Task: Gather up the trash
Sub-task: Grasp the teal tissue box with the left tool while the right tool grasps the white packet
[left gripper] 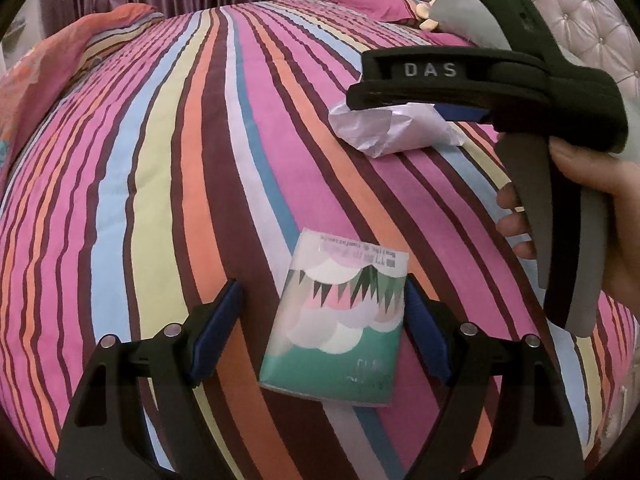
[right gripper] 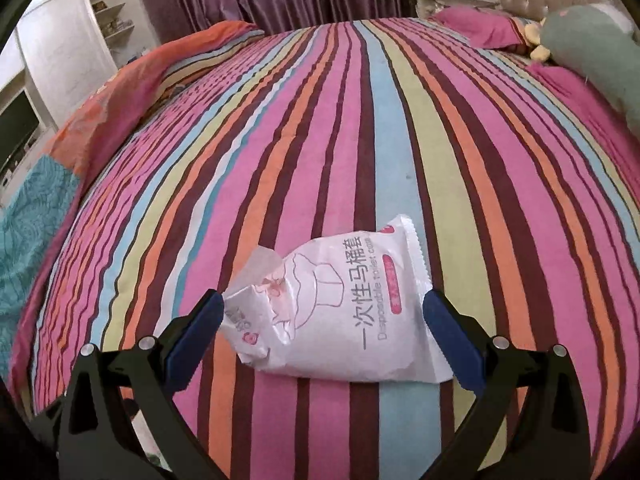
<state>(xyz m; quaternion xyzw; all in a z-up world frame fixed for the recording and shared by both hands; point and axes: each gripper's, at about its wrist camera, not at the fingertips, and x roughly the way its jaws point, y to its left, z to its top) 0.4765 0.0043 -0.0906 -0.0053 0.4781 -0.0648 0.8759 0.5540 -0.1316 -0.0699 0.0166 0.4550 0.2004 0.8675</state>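
Only the left wrist view shows the tissue pack (left gripper: 336, 328), lying flat on the striped bedspread (left gripper: 160, 184) between the spread fingers of the left gripper (left gripper: 320, 332), its long axis running away from the camera and leaning slightly right. The right wrist view alone shows the print on the white wrapper (right gripper: 344, 312), which lies between the open right gripper (right gripper: 324, 336) fingers, its long axis slanting up to the right, torn end at left.
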